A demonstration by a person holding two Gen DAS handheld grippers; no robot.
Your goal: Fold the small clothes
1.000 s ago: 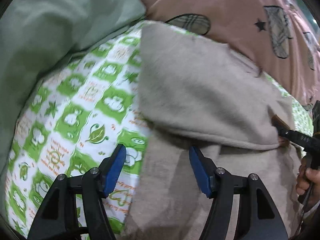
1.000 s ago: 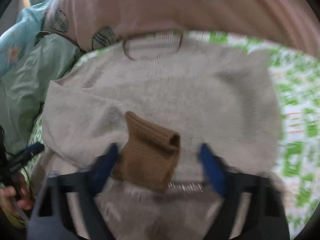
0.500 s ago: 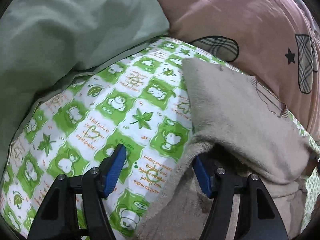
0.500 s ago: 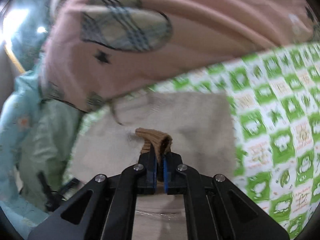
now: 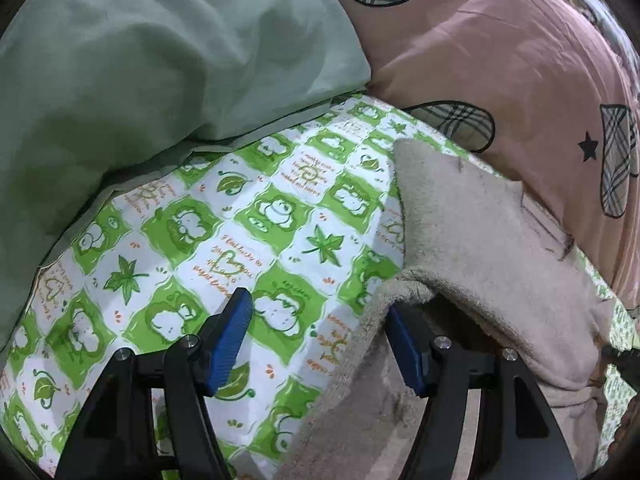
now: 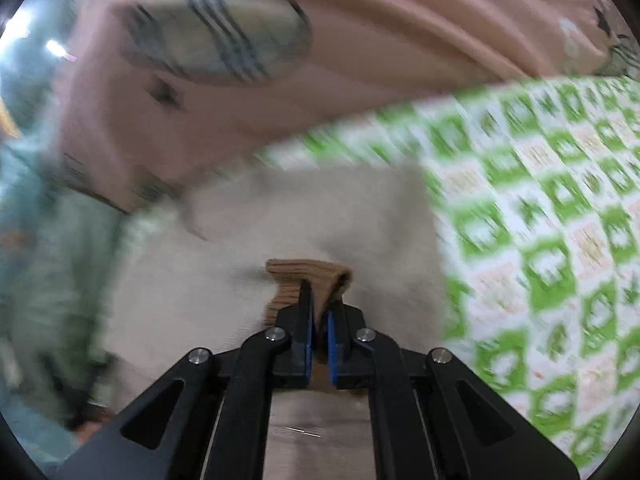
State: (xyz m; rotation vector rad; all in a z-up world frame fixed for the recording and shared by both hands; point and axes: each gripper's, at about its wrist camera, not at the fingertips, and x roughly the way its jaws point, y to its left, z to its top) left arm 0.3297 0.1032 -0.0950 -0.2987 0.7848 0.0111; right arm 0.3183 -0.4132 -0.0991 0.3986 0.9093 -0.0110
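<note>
Two grippers are working: the right gripper (image 6: 318, 322) is pinching the brown cuff (image 6: 308, 276) over the beige sweater (image 5: 472, 236), lying near the green-checked sheet's (image 5: 240, 240) far edge by the pink quilt (image 5: 500, 60). The left gripper (image 5: 316, 344) is gaping, straddling the sweater's edge. The thin cuff may be slipping free, dropping the fold. Blur is hiding the right view's details.

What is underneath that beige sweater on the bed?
The beige sweater lies on a green-and-white patterned sheet, which shows beside it. The left gripper has one finger tucked under a folded flap. Whatever else lies beneath is covered.
</note>
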